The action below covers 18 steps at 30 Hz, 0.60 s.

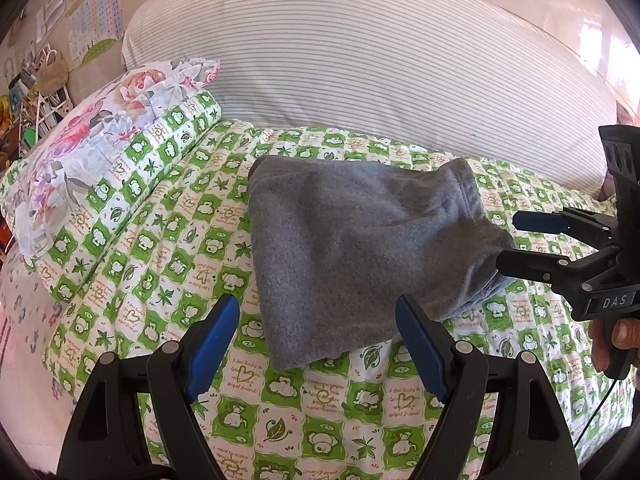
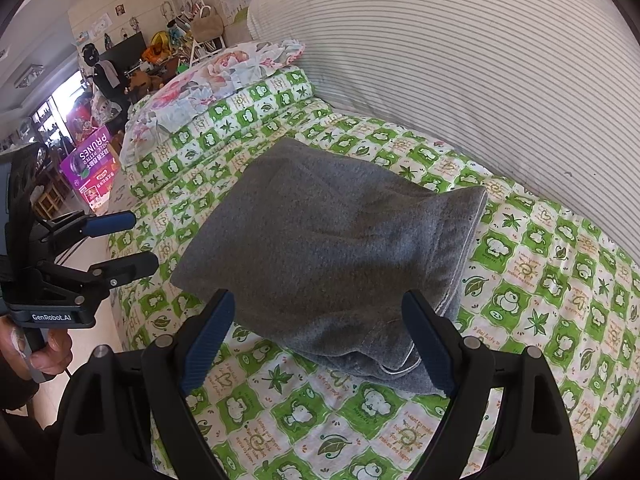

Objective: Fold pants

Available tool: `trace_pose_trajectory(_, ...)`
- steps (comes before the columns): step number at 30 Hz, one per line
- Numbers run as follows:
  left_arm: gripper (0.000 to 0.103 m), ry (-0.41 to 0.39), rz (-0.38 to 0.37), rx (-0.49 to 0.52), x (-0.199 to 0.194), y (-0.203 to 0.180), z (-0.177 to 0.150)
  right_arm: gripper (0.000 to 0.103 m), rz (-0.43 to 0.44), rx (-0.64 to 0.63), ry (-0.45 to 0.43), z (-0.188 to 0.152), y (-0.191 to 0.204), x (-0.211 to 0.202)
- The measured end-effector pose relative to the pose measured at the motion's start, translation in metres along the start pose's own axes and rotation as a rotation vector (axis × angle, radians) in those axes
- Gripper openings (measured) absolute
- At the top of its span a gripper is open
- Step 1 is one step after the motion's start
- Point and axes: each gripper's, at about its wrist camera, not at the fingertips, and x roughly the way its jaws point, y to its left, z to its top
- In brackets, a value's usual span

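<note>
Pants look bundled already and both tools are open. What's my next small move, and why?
Probably lift both tools away. The gray pants already lie as a compact folded bundle on the green quilt, and the left tool and right tool stand open, holding nothing.

A green-and-white quilt point(image 1: 168, 256) printed with leaves and bears covered the bed under both claws. Beyond the claws, a big striped cushion point(image 1: 360, 60) stood along the back. Far to their left, a floral pillow point(image 1: 100, 128) lay on a folded roll of quilt. Past it were cluttered shelves point(image 2: 192, 40), a purple box point(image 2: 94, 164) marked PRUNES, and wall charts point(image 1: 96, 20).
</note>
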Motion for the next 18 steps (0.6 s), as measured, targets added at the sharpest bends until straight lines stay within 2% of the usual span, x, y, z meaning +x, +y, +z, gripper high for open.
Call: trace_pose_trajectory(18,0.081,0.006,-0.017,0.019,0.0064,-0.0006,0.0030,0.086,-0.006,0.020,0.004,-0.0055,-0.0081,0.0016)
